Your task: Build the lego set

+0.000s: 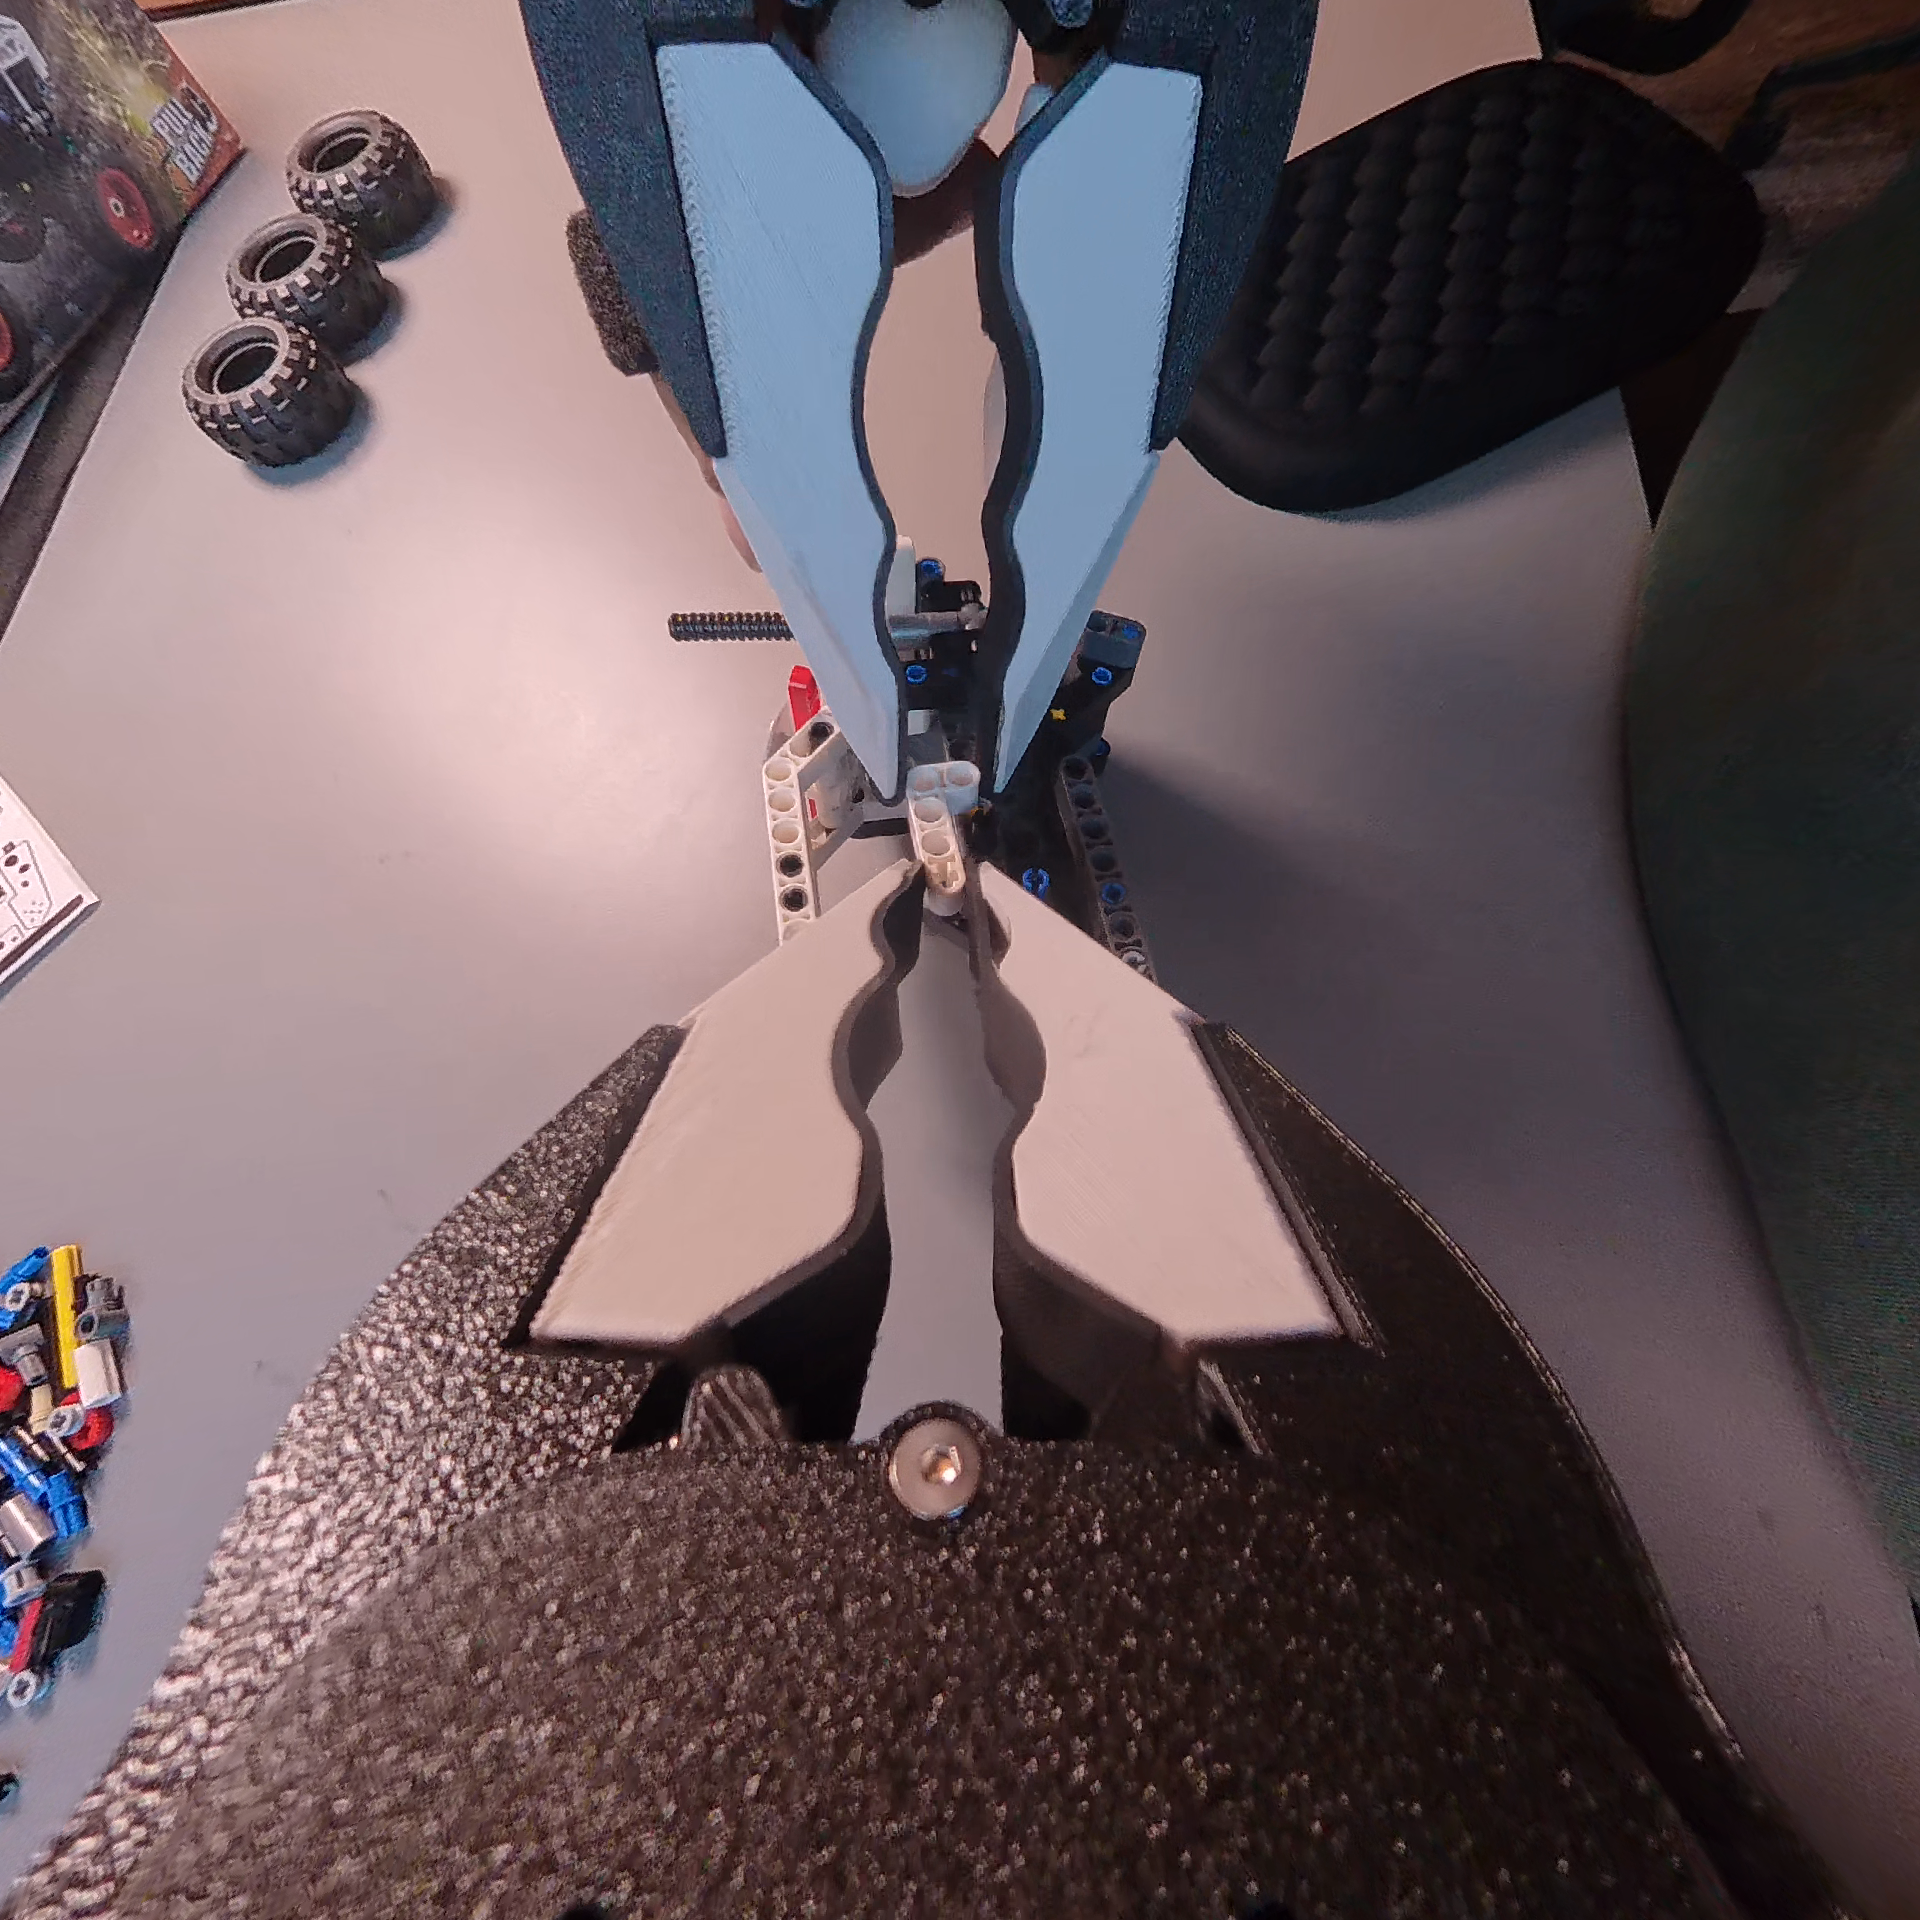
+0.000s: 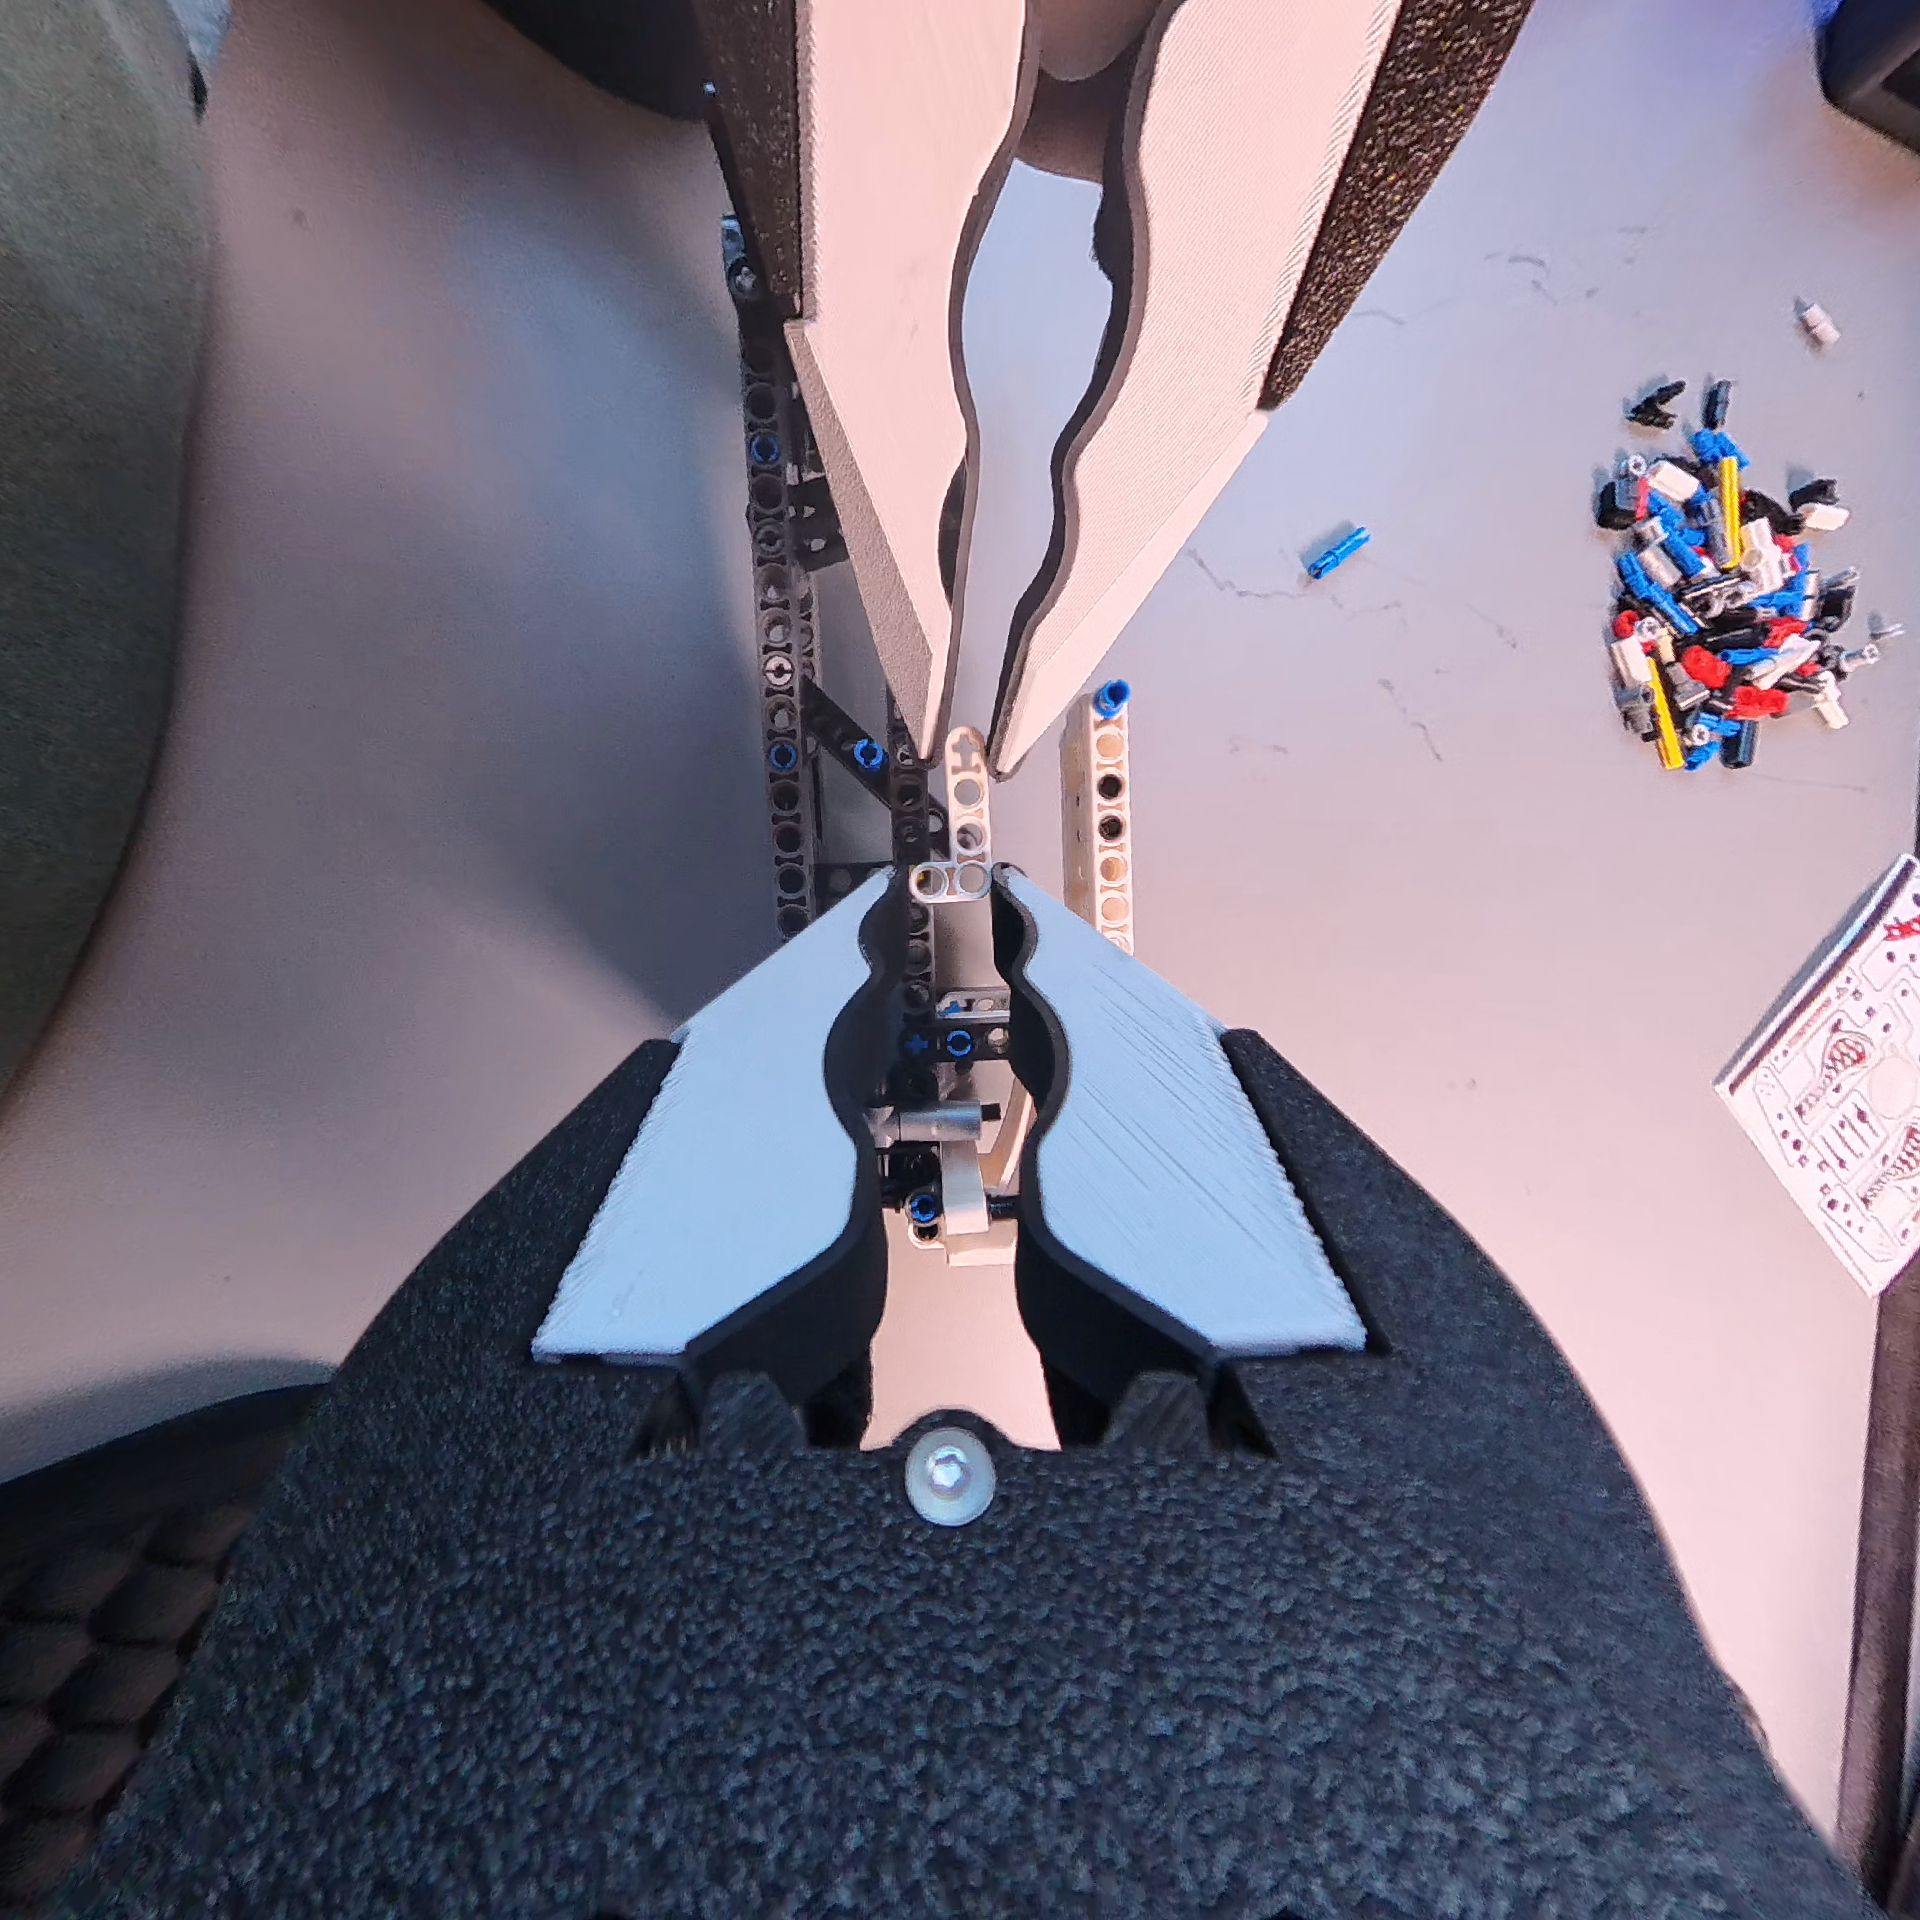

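Observation:
A black and white Technic chassis (image 1: 1086,821) lies on the grey table and also shows in the right wrist view (image 2: 777,665). A white L-shaped beam (image 1: 938,826) stands at its middle, between the two grippers. My left gripper (image 1: 943,885) is shut on the beam's long end. My right gripper (image 2: 948,878) comes from the opposite side and is shut on the beam's short end (image 2: 951,881). In each view the other gripper comes down from the top: the right (image 1: 940,795), the left (image 2: 961,767). The chassis parts under the right fingers are partly hidden.
Three black tyres (image 1: 272,390) and the set's box (image 1: 83,156) lie at far left. A pile of small parts (image 2: 1725,603), a loose blue pin (image 2: 1335,549) and a printed sheet (image 2: 1849,1101) lie aside. A black ribbed rod (image 1: 727,627) lies by the chassis. A black mesh chair (image 1: 1455,291) stands beyond the table. Less than 4 cm separates the two grippers' tips. My left gripper's tips are some 15 centimetres from the loose blue pin (image 2: 1335,549).

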